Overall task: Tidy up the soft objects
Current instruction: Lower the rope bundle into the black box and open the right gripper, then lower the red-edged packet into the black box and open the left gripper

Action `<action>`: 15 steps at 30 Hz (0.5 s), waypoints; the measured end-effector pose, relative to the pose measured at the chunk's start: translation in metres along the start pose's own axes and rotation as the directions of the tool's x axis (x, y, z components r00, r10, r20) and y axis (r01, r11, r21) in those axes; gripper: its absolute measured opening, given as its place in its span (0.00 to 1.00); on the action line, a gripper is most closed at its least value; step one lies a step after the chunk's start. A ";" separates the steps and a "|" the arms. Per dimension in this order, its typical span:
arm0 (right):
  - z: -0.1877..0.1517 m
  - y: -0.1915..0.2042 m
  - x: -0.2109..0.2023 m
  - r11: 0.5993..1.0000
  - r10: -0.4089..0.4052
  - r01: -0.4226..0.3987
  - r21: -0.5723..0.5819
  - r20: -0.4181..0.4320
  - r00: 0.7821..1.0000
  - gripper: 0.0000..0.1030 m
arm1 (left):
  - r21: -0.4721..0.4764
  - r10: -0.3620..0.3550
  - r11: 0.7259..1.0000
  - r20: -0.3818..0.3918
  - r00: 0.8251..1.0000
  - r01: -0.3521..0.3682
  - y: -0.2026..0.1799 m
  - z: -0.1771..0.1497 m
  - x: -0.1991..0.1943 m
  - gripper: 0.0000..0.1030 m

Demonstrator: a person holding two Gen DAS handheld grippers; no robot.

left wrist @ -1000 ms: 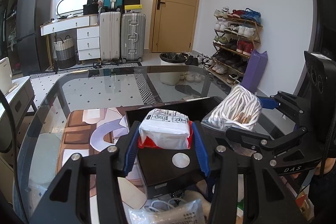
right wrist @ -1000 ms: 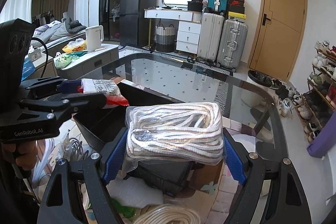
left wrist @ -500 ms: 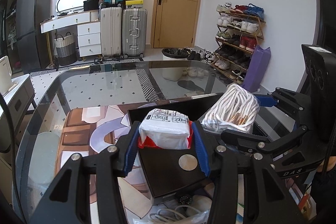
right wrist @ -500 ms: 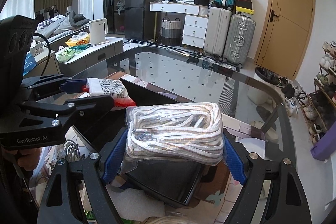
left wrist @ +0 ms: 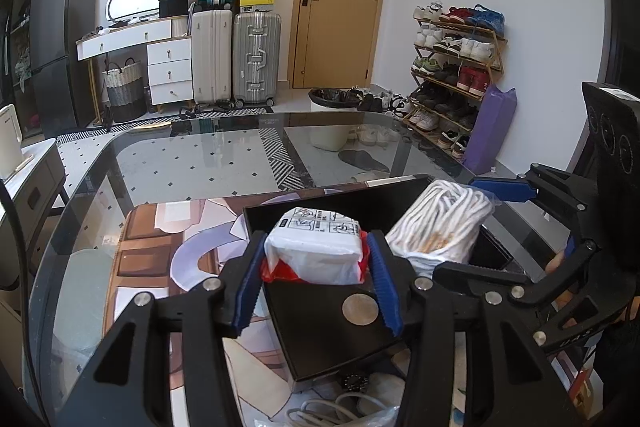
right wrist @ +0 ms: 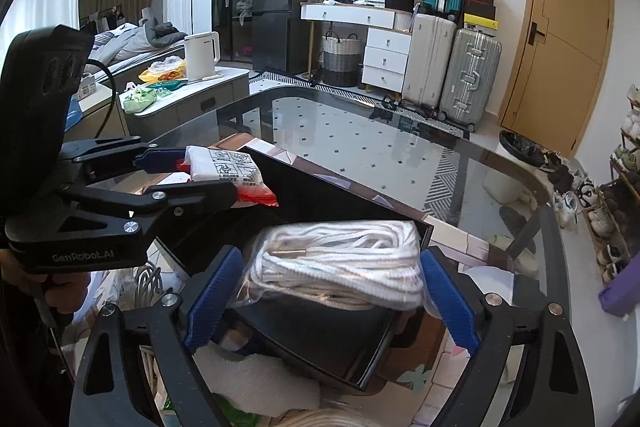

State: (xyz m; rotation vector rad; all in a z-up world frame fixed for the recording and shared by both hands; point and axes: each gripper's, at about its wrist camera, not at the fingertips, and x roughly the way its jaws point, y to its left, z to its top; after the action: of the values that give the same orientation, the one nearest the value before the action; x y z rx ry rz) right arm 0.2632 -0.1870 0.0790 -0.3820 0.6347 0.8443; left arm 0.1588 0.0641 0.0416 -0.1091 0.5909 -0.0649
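Observation:
My left gripper [left wrist: 316, 267] is shut on a white tissue pack with red ends [left wrist: 316, 247], held above the open black box [left wrist: 320, 331]. The pack also shows in the right wrist view [right wrist: 226, 169], with the left gripper [right wrist: 192, 171] around it. My right gripper [right wrist: 328, 291] is shut on a bagged coil of white rope [right wrist: 340, 263], held over the black box [right wrist: 320, 343]. The rope [left wrist: 440, 223] shows at the right of the left wrist view, with the right gripper [left wrist: 476, 211] around it.
The box sits on a patterned mat [left wrist: 168, 251] on a glass table [left wrist: 200, 155]. Bagged white cables [left wrist: 332, 411] lie near the box's front. Foam [right wrist: 256, 383] and another rope coil [right wrist: 332, 419] lie below the right gripper. Suitcases [left wrist: 236, 55] and a shoe rack [left wrist: 452, 75] stand behind.
Both grippers have moved forward and lower over the black box, still holding the tissue pack and the rope bag. The box now lies more under them.

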 end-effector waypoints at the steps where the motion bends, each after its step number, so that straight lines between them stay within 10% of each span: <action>1: 0.000 0.000 -0.001 1.000 0.003 -0.003 0.003 0.001 1.000 0.90 | 0.000 0.001 1.000 0.002 1.000 -0.001 0.000 0.000 0.000 0.49; 15: -0.007 0.002 -0.005 1.000 -0.003 0.003 0.012 -0.008 1.000 0.96 | 0.013 -0.003 1.000 0.007 1.000 0.003 -0.004 -0.002 -0.005 0.62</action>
State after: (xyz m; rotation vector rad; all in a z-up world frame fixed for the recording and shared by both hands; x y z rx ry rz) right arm 0.2566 -0.1921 0.0773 -0.3753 0.6466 0.8365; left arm 0.1538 0.0606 0.0428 -0.0973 0.5835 -0.0714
